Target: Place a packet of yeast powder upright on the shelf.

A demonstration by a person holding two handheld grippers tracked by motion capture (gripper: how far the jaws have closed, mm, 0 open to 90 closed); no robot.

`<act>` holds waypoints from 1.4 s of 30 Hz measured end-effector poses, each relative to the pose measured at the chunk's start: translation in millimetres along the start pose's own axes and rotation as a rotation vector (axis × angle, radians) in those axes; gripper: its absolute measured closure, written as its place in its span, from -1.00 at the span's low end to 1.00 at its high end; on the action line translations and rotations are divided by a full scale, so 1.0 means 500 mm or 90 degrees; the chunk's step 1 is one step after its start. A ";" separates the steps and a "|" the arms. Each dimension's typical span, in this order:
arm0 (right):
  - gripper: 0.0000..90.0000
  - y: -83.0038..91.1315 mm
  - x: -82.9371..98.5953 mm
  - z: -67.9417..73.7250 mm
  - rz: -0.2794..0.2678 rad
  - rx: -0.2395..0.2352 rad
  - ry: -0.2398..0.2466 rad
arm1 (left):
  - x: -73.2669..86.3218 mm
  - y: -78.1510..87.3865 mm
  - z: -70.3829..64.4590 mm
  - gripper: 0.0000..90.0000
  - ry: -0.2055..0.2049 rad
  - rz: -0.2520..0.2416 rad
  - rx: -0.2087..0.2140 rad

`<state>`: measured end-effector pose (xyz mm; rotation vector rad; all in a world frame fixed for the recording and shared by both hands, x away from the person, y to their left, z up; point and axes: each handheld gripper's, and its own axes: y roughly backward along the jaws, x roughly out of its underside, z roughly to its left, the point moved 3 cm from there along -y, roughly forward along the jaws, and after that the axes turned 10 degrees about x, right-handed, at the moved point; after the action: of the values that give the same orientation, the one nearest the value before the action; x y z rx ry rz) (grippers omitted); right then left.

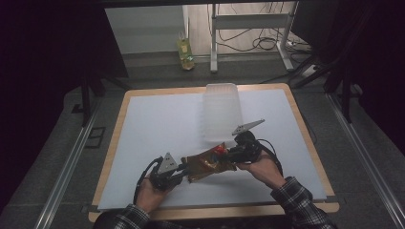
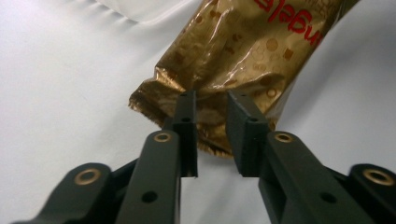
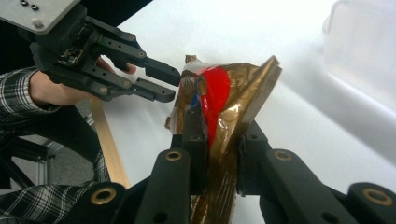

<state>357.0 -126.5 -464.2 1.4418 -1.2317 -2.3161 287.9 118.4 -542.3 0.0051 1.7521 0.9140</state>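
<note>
A gold foil snack bag [image 1: 206, 165] with red print lies lifted between my two grippers near the table's front middle. My left gripper [image 1: 184, 171] holds the bag's crimped end [image 2: 212, 135]; its jaws stand a narrow gap apart with the foil pinched between them [image 2: 212, 100]. My right gripper [image 1: 229, 154] is shut on the other end, where the bag [image 3: 233, 93] shows a red patch between the jaws [image 3: 223, 120]. In the right gripper view the left gripper [image 3: 173, 86] meets the bag's far end, held by a hand in a plaid sleeve.
A clear plastic container [image 1: 221, 112] stands upside down just beyond the bag, at the middle back of the white table cover [image 1: 157, 124]. The wooden table edge [image 1: 114, 143] runs along the left. A yellow bottle [image 1: 186, 53] sits on the floor beyond.
</note>
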 end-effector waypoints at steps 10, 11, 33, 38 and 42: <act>0.76 0.030 -0.036 0.009 -0.005 0.022 0.080 | -0.002 0.004 0.002 0.06 0.005 -0.017 -0.005; 0.76 0.033 -0.039 0.009 -0.003 0.027 0.087 | -0.002 0.005 0.003 0.00 0.007 -0.020 -0.004; 0.77 0.078 -0.105 -0.017 0.006 0.064 0.163 | 0.000 -0.003 0.003 -0.85 0.000 -0.020 0.009; 0.77 0.087 -0.129 -0.020 0.011 0.057 0.181 | 0.003 -0.004 0.006 -0.91 -0.012 -0.013 0.004; 0.77 0.094 -0.148 -0.024 0.013 0.048 0.196 | 0.004 -0.005 0.007 -0.93 -0.021 -0.008 -0.001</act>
<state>392.5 -126.2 -383.4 1.7207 -1.2462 -1.9579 290.8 119.5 -545.8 0.0070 1.7191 0.9016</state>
